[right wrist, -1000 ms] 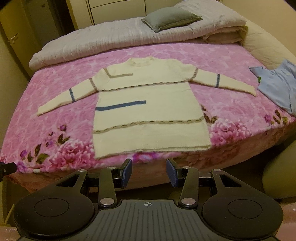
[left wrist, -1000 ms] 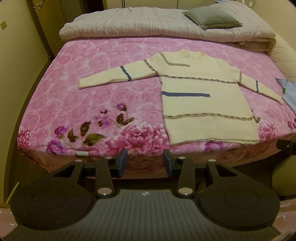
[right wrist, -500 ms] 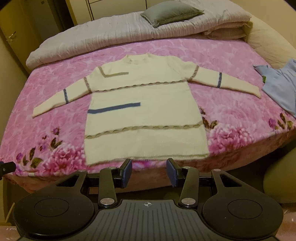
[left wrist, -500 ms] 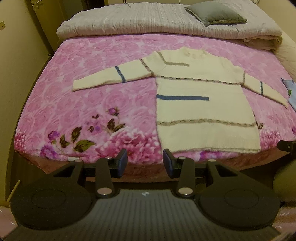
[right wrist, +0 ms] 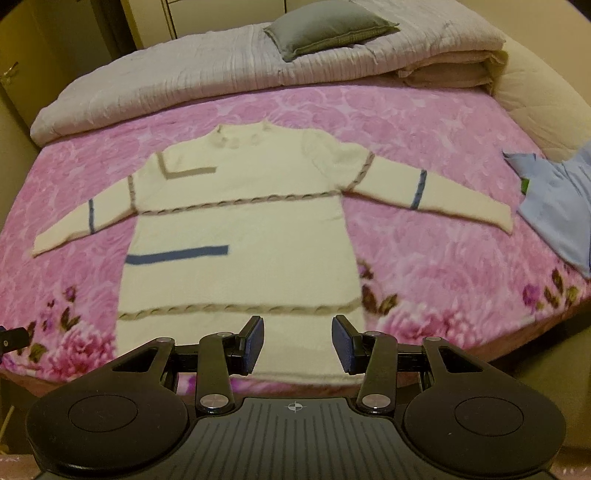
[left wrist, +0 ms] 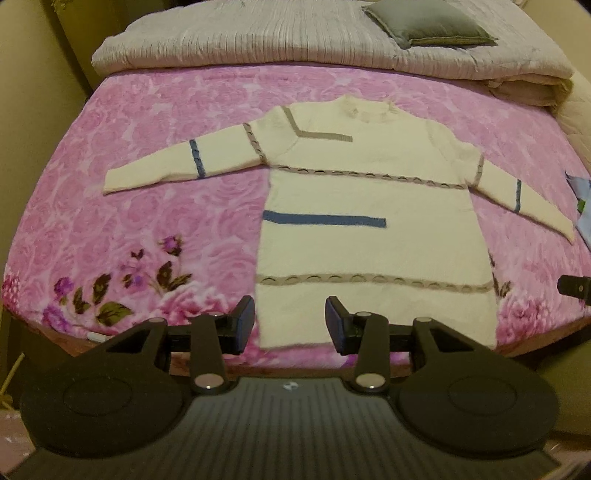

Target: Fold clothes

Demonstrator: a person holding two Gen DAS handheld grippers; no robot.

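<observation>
**Now we line up on the hem**

Right now we hold both tools above the near edge of the bed (left wrist: 110, 122), and neither has anything in it. Our left tool (left wrist: 290, 325) has its jaws partly apart with nothing between the blue pads; past them we see the near left corner of the sweater's hem. Our right tool (right wrist: 298, 343) is set the same way, half open and empty, over the hem a little left of its near right corner.

Spread flat and face up on the pink floral cover lies the cream sweater (left wrist: 369, 240), collar toward the far edge where the rolled quilt (left wrist: 258, 40) and the grey cushion (left wrist: 428, 24) sit, hem close to the near edge. Both sleeves stretch out sideways, one toward the left edge, the other toward the right edge, its cuff ending just short of a light blue garment (right wrist: 557, 210) that lies near the right edge.

We judge that folding has not begun: the sweater shows no crease or turned-over part, so the step in hand is the approach for a first grasp. The next move, as we read it, calls for each tool to come down onto a chosen edge of the knit, at the hem corners or at a sleeve, and pinch only the sweater. The risk is catching the plush cover underneath along with it, since the knit lies flush on it.
</observation>
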